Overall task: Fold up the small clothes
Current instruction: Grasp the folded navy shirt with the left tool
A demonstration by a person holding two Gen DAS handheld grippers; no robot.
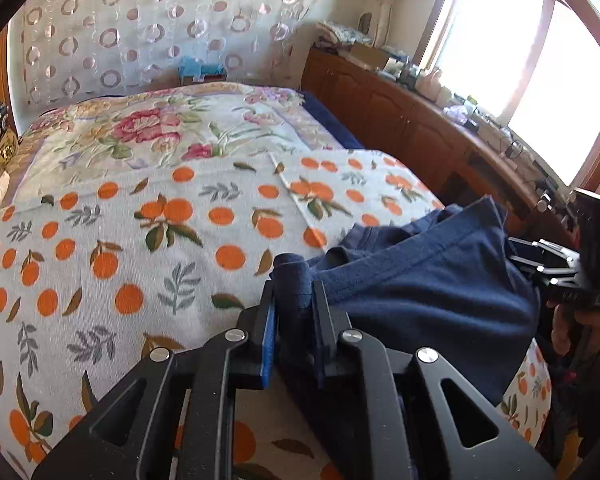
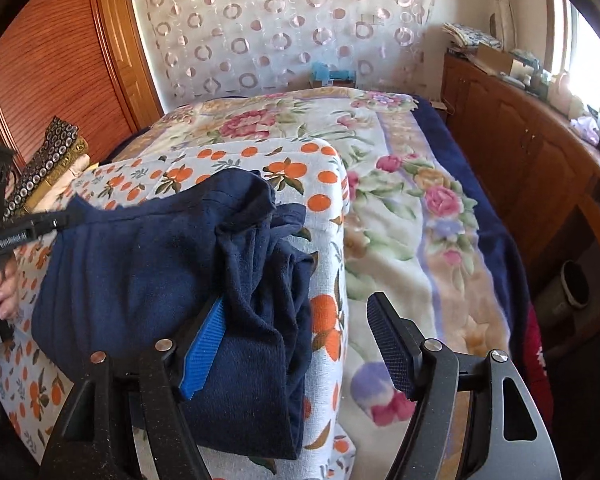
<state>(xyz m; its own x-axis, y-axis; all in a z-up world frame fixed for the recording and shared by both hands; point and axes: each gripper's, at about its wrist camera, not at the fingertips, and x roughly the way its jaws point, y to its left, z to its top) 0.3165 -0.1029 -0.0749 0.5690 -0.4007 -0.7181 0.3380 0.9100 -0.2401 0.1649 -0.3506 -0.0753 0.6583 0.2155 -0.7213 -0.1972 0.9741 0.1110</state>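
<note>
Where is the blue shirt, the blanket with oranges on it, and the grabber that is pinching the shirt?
blue shirt (image 2: 140, 264): right wrist view, on its flat front.
orange-print blanket (image 1: 112, 216): left wrist view, on a bare stretch.
left gripper (image 1: 296, 300): left wrist view, between its fingertips, which are pinching a bunched shirt edge.

You can find just one bit of print: small white lettering on the black body of your left gripper (image 2: 24, 229), seen from the right wrist. It is too blurred to read. Nothing else carries text.
</note>
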